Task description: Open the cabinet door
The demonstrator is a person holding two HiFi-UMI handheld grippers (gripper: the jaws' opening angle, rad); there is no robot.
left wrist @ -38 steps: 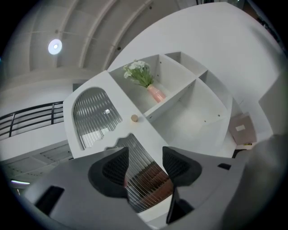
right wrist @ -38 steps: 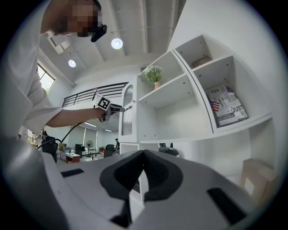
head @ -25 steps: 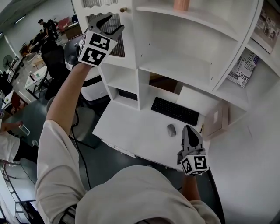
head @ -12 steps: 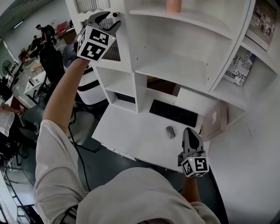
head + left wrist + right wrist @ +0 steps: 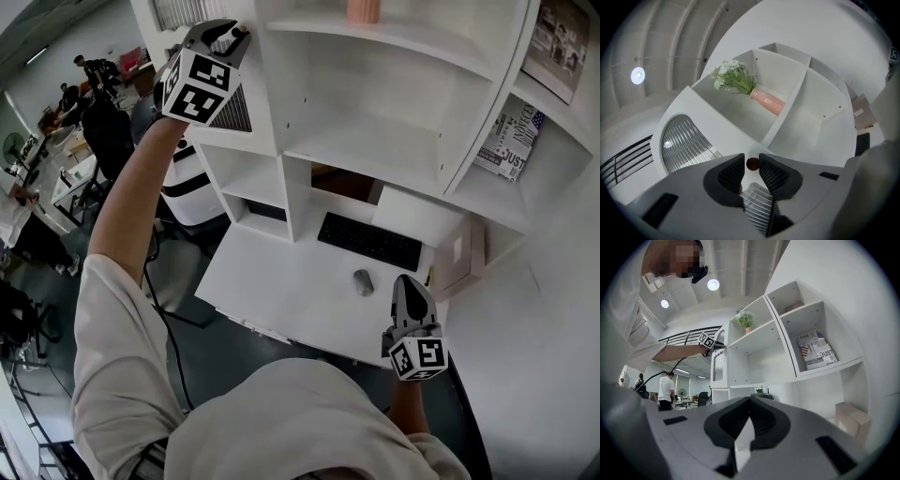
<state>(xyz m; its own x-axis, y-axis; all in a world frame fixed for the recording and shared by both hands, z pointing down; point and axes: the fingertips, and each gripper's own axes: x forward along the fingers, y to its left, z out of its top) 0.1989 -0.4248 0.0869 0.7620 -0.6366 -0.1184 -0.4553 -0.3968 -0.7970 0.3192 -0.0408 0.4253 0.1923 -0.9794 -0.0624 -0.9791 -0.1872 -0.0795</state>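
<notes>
Right gripper [image 5: 406, 281] low at the desk [image 5: 272, 281] edge, jaws together, holding nothing. Mouse [image 5: 364, 281] and keyboard [image 5: 368, 241] just ahead. Left gripper [image 5: 230, 33] raised; jaws have just been closing and now pinch the brown knob [image 5: 753, 163] on the ribbed-glass cabinet door [image 5: 686, 140]. Pink vase [image 5: 767, 101] on the shelf beyond.

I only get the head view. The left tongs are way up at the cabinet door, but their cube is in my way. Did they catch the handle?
Observer: It looks so. In the left gripper view the left tongs have just been closing, and a small brown knob sits between their tips, pads seemingly touching both sides.
Child: What is the pink thing at the top edge of my picture?
Observer: A vase, and it holds white flowers with green stems.
Child: Are the right tongs holding anything?
Observer: No. The right gripper view shows the right tongs shut together with nothing in them.
</notes>
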